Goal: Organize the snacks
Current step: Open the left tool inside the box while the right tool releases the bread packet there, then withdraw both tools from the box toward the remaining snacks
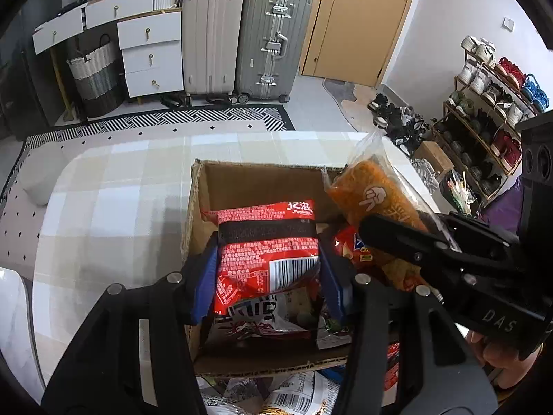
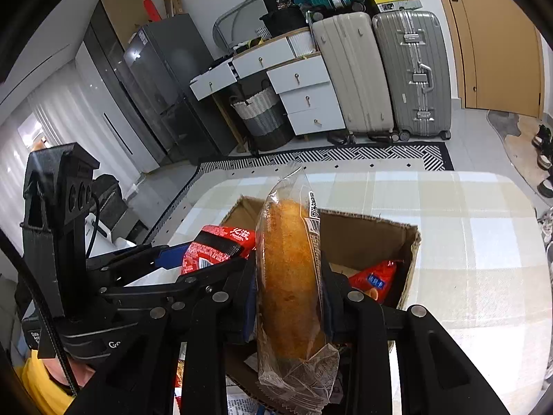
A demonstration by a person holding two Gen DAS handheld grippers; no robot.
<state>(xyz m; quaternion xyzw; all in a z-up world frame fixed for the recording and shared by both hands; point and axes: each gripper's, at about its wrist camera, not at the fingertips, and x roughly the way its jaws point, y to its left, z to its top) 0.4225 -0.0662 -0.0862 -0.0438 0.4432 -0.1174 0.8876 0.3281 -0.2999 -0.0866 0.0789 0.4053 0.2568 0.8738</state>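
While both hand-held grippers hang over the cardboard box (image 1: 207,186), each has a snack pinched between its blue pads. Left gripper (image 1: 268,269): jaws drawn in tight on a red snack packet (image 1: 266,238), pads pressing its two side edges; packet shows its back, barcode and small white print facing the camera, and it sits over the box's opening, near the box's left wall. Right gripper (image 2: 288,297): jaws as close as they go, clamped on a clear-wrapped bread roll (image 2: 287,276), golden-orange crumb, long axis running up away from the jaws, crimped wrapper end trailing below them. From the left wrist view that same roll (image 1: 373,190) stands over the box's right wall, tilted, with the right gripper (image 1: 411,238) crossing in from the right of the box. Inside the box, low against the right wall, lies another red packet with a blue patch (image 2: 375,278); whether further wrappers beneath it are separate items cannot be told. Box is open-topped, torn along its rim, and sits on a table with a pale checked cloth (image 1: 114,180). Loose wrappers with barcodes (image 1: 300,397) lie just outside the box's near wall. Beyond the box, well apart: two upright suitcases (image 1: 242,34), a white drawer unit (image 1: 152,55), a woven basket (image 1: 95,76). A yellow sleeve (image 2: 38,384) shows under the left gripper's body.
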